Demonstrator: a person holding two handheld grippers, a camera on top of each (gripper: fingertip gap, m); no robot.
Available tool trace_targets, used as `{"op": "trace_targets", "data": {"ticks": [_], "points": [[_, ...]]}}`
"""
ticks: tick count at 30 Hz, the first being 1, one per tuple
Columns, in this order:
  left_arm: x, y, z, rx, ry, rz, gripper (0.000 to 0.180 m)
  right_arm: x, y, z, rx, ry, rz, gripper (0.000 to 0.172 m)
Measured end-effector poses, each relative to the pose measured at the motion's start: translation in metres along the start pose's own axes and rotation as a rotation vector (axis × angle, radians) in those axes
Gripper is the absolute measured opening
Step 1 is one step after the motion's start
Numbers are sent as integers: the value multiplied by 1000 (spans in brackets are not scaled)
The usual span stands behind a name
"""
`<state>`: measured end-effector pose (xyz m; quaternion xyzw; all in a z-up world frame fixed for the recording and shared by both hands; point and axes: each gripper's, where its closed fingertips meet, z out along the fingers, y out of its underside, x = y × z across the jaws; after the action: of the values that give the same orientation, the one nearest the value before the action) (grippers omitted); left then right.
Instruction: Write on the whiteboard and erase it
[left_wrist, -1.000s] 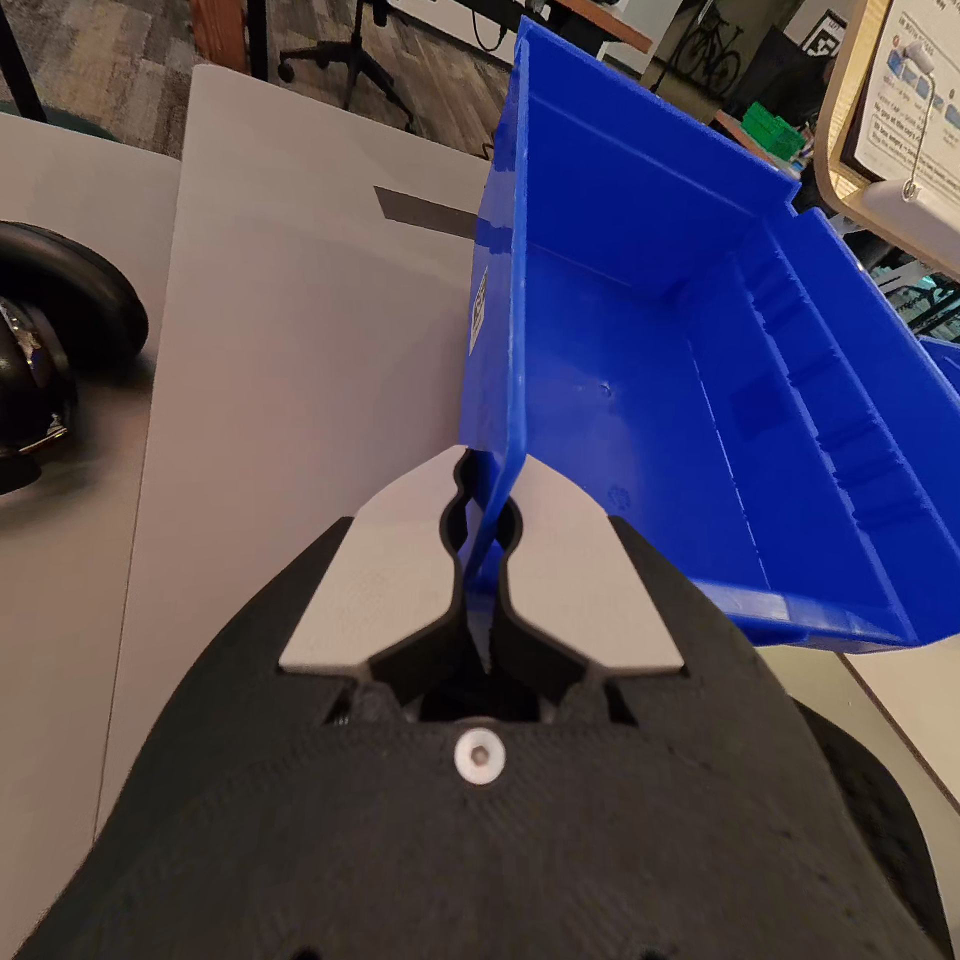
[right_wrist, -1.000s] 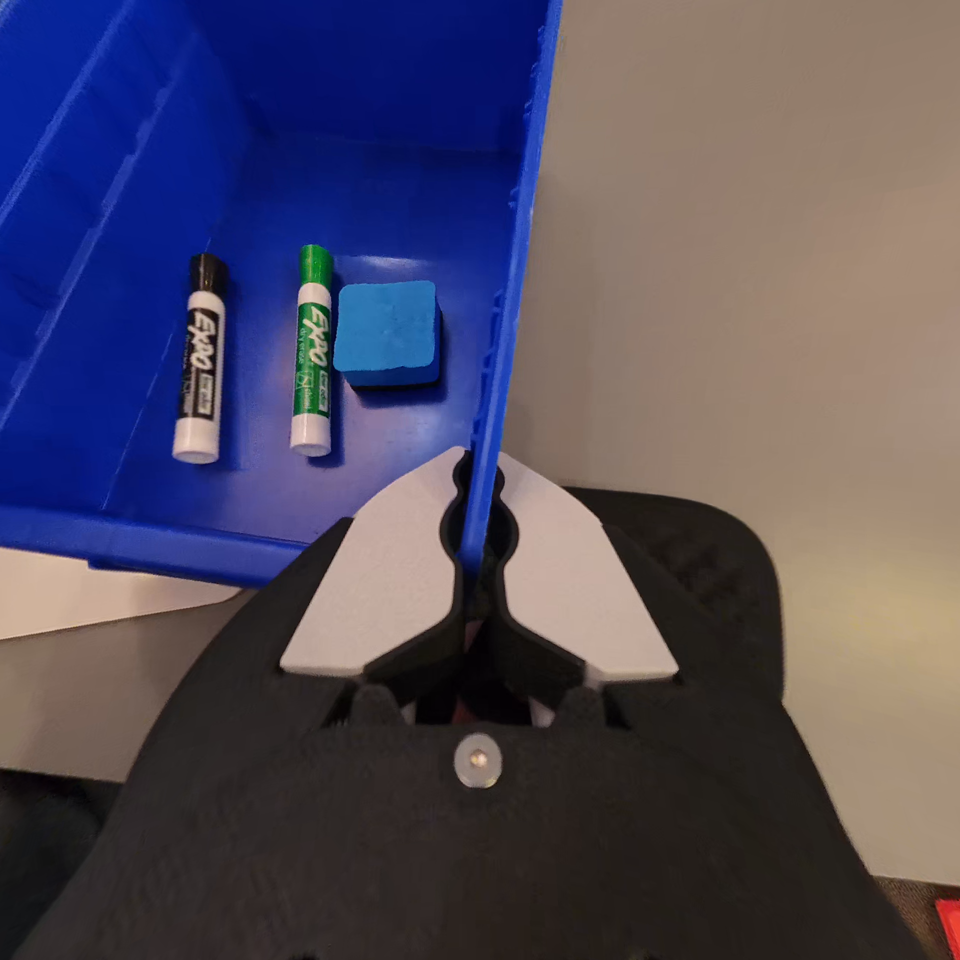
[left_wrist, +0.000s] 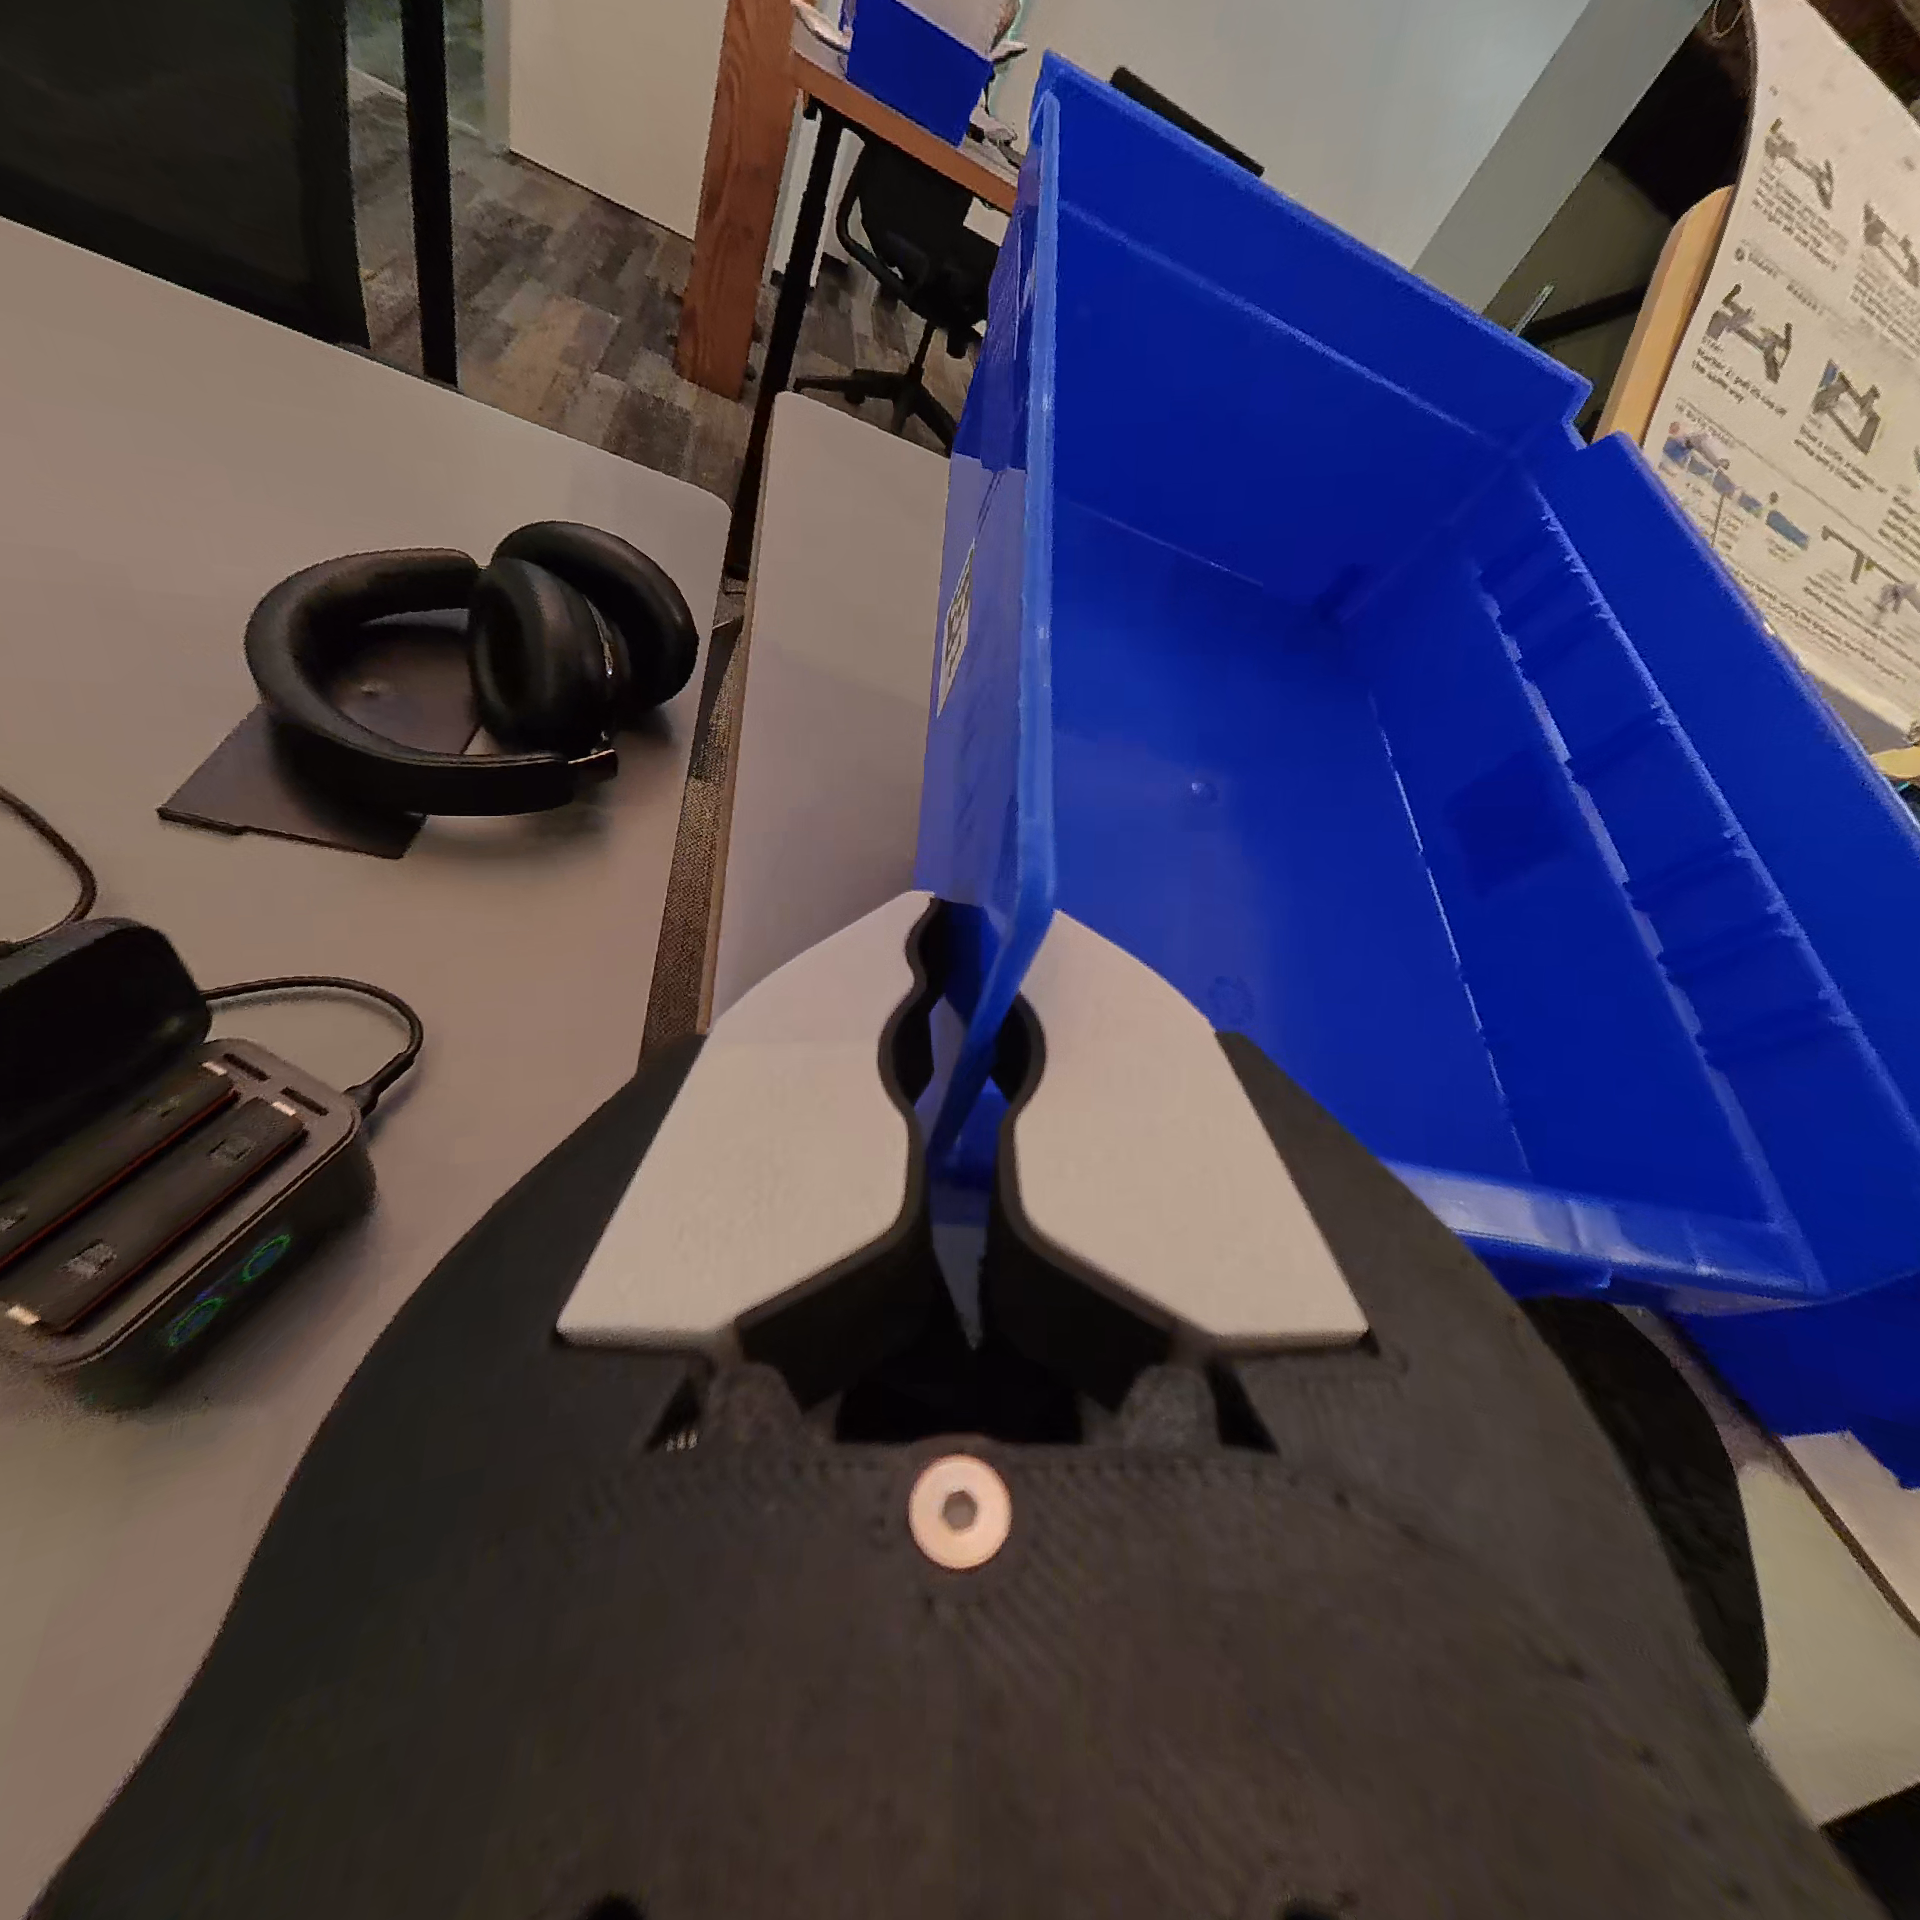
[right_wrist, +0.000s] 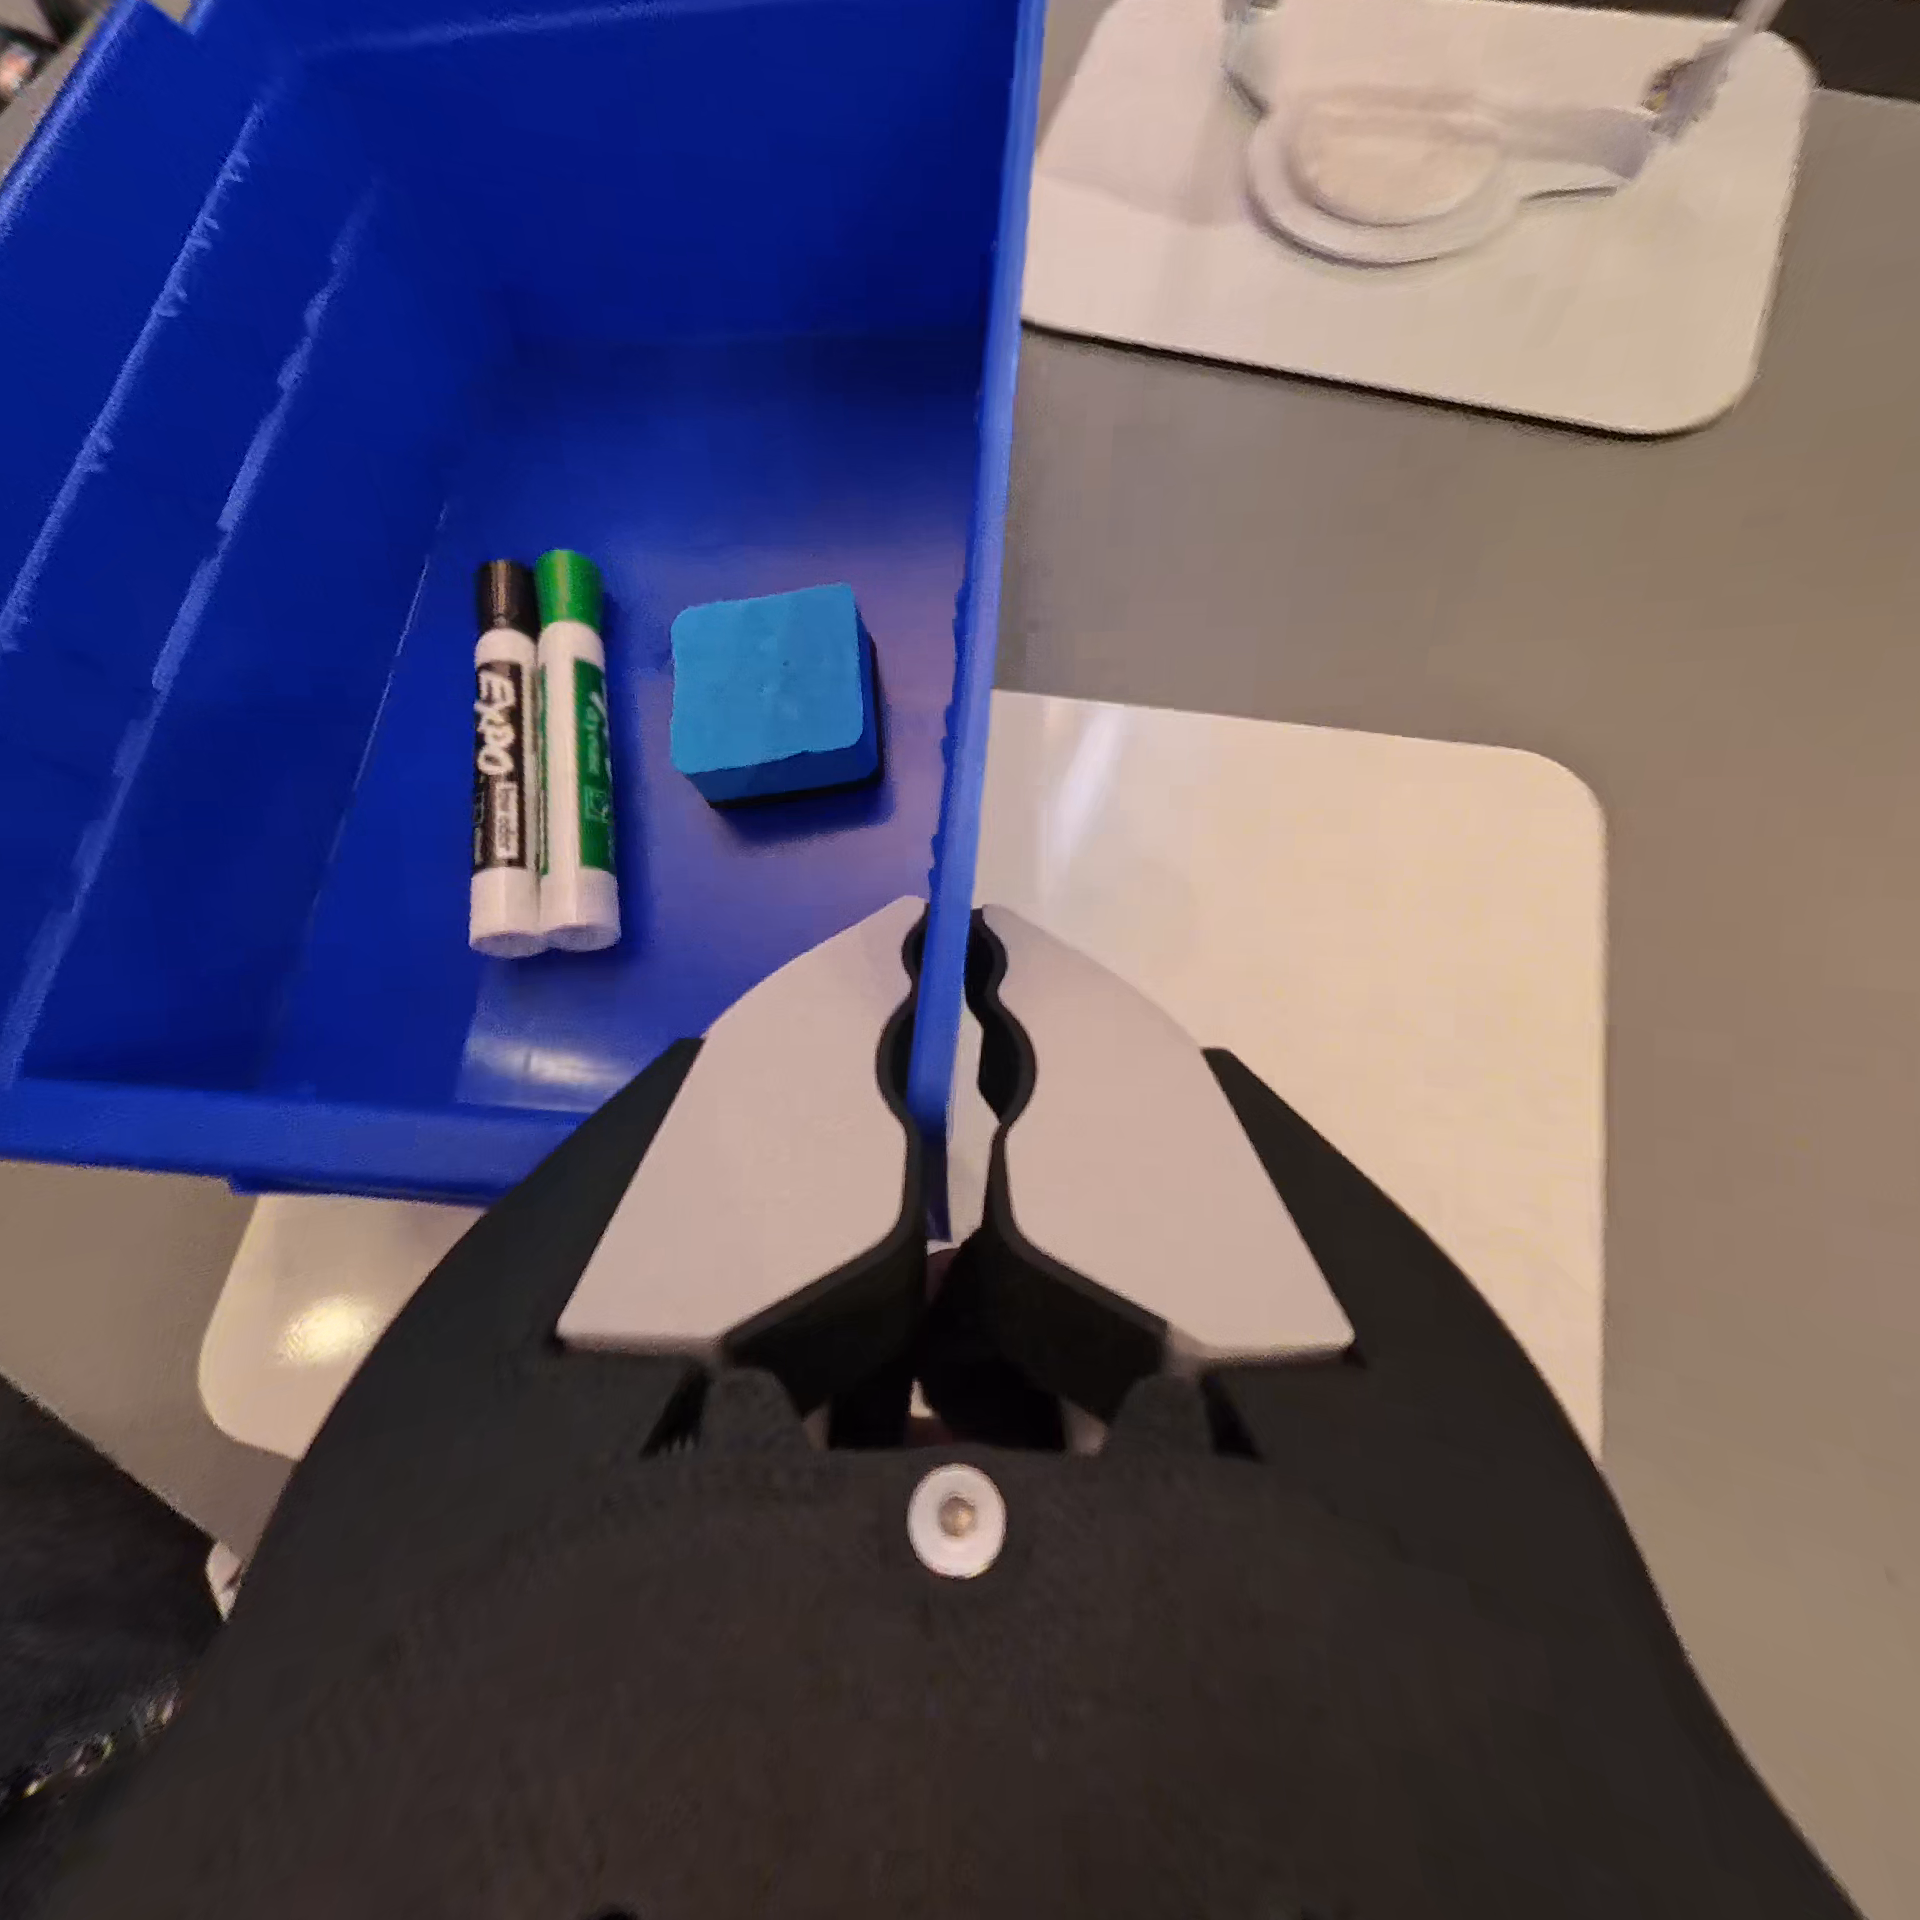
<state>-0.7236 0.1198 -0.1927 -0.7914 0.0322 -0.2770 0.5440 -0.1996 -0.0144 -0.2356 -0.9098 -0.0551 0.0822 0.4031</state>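
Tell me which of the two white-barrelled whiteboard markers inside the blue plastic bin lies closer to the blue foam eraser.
The green-capped marker: it lies between the black-capped marker and the eraser, touching the black one, apart from the eraser.

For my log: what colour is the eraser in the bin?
Light blue eraser, clearest in the right wrist view.

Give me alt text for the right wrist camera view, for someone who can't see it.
The right gripper clamps the side wall of a blue plastic bin held above a white whiteboard. Inside lie a black-capped marker, a green-capped marker and a blue square foam eraser.
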Motion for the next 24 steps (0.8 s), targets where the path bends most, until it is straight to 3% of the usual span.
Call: {"op": "trace_targets", "data": {"ticks": [6, 17, 24], "points": [[-10, -2, -22, 26, -36, -2, 6, -34, -15, 31, -8, -68, -33, 6], [-36, -6, -55, 129, -149, -16, 6, -66, -81, 113, 34, -65, -48, 5], [-36, -1, -58, 136, -131, -45, 7, -68, -123, 165, 84, -6, 60, 6]]}}
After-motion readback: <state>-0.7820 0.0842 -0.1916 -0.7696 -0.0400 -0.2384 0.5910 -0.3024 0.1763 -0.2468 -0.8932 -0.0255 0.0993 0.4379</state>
